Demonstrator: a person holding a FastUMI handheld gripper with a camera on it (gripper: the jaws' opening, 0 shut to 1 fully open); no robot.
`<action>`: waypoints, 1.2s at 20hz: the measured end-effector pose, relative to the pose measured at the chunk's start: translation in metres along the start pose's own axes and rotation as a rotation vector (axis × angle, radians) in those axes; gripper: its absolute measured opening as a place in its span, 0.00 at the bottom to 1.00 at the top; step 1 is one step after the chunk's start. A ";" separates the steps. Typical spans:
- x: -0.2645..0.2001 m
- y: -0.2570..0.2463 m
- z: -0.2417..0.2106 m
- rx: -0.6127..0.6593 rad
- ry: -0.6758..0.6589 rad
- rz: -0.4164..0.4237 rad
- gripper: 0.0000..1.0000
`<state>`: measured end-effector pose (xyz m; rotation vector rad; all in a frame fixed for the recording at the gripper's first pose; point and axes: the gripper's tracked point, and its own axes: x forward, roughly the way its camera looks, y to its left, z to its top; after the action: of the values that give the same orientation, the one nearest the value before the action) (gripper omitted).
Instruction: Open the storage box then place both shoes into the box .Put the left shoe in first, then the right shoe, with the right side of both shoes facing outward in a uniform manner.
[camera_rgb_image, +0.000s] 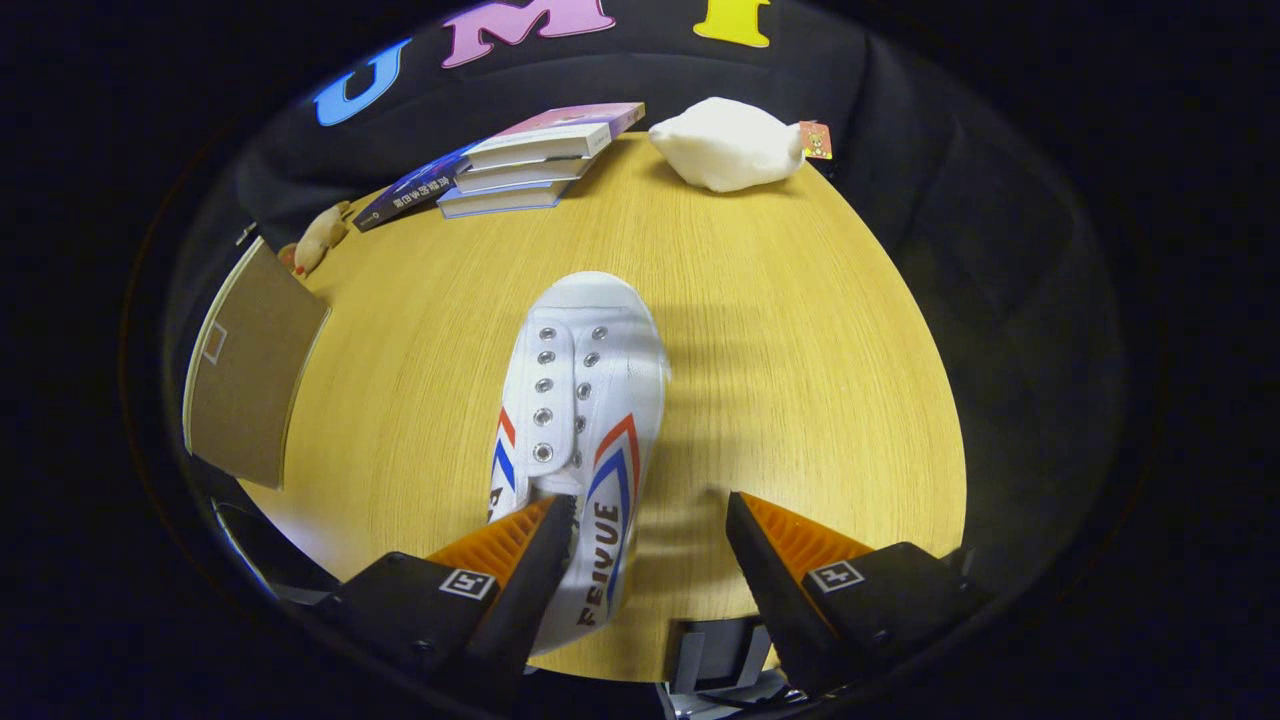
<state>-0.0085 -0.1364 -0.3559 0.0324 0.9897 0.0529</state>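
A white canvas shoe (585, 370) with red and blue stripes lies on the wooden table (800, 350), its toe pointing away from me. My gripper (650, 515) is open and hovers over the shoe's heel end. One fingertip (550, 525) is over the shoe's mouth, behind the tongue. The other fingertip (750, 520) is off to the shoe's right, over bare table with a gap to the shoe. The shoe's right side wall lies between the fingers, and neither finger presses on it. A brown cardboard box panel (250, 370) stands at the table's left edge.
A stack of books (520, 165) sits at the far left of the table, with a white soft bundle (725, 145) and a small tag (815, 140) to its right. A small tan toy (320, 237) lies beyond the cardboard panel. Dark objects (715, 655) sit below the table's near edge.
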 end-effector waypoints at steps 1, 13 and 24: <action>0.001 0.001 0.000 0.004 0.002 0.014 0.97; 0.009 0.011 0.008 0.122 0.015 0.083 0.16; -0.039 0.032 0.029 0.197 -0.002 0.108 0.07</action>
<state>-0.0064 -0.1068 -0.3056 0.2660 0.9876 0.0541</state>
